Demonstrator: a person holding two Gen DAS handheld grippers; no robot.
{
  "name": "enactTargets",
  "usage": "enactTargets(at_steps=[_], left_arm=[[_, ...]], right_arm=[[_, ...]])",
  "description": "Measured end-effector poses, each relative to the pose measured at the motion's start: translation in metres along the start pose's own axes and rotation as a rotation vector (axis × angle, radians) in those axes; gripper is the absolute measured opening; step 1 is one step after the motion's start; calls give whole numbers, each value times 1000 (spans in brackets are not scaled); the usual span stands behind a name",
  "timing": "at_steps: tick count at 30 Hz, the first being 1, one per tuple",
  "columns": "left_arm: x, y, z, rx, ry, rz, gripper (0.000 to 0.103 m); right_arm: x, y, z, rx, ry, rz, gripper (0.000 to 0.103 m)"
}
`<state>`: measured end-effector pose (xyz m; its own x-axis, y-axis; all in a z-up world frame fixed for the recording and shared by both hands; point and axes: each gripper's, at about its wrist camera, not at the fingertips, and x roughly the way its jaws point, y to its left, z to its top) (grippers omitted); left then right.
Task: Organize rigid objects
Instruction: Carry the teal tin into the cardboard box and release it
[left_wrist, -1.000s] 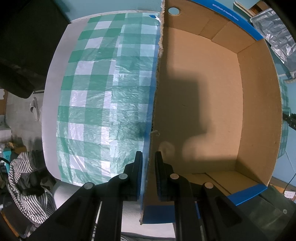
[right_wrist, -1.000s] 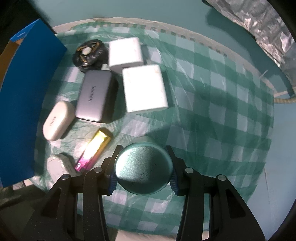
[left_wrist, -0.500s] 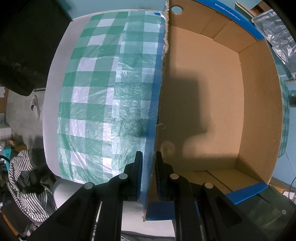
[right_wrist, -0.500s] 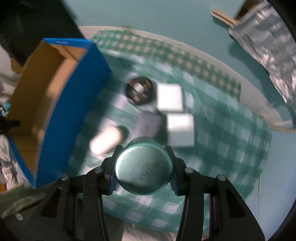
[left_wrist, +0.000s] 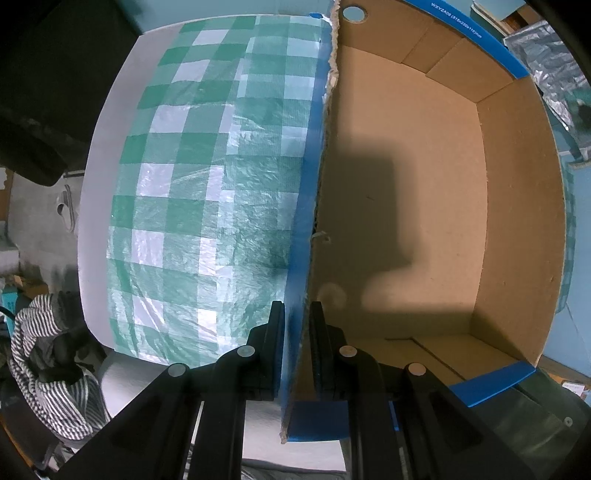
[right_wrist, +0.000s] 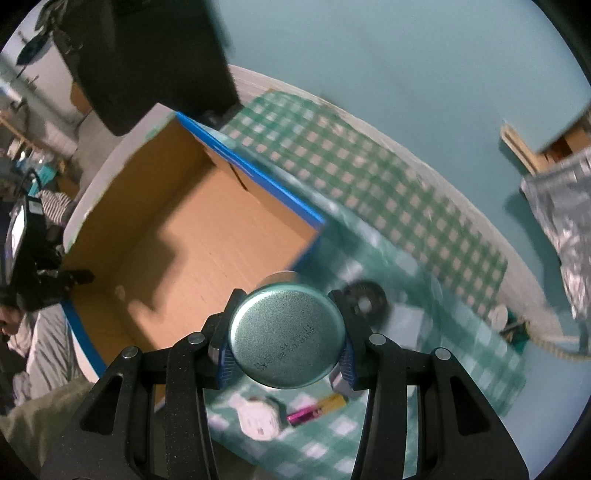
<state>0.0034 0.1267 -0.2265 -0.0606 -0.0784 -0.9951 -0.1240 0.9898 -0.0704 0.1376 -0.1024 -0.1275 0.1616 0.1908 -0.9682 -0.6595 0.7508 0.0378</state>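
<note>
The open, empty brown cardboard box with blue outer walls (right_wrist: 177, 236), its near wall pinched by the left gripper (left_wrist: 297, 332), lies up and left of the round teal metal tin (right_wrist: 287, 335) clamped flat-face-up between the right gripper (right_wrist: 286, 341)'s fingers.

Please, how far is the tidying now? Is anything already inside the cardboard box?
Nothing looks done yet: the cardboard box shows a bare floor. In hand: the right gripper is shut on a round green tin, above the table near the box, while the left gripper clamps the box wall. Left on the checked cloth: a pink-gold stick, a white piece, a black round item, and other blurred things.
</note>
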Motion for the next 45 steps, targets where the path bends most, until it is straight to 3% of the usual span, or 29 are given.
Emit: enactTargets(at_steps=[7, 21, 35, 42, 45], left_arm=[[2, 1, -2, -3, 4, -7, 13], [6, 6, -6, 0, 14, -9, 13], [8, 1, -4, 16, 22, -1, 13], [8, -3, -4, 13, 25, 2, 13], [8, -5, -4, 13, 25, 4, 13]], right_arm=[[36, 24, 33, -59, 47, 8, 45], [103, 38, 45, -106, 172, -36, 45], [114, 37, 43, -97, 187, -62, 46], [103, 36, 42, -82, 161, -52, 61], [91, 37, 41, -79, 134, -45, 62]])
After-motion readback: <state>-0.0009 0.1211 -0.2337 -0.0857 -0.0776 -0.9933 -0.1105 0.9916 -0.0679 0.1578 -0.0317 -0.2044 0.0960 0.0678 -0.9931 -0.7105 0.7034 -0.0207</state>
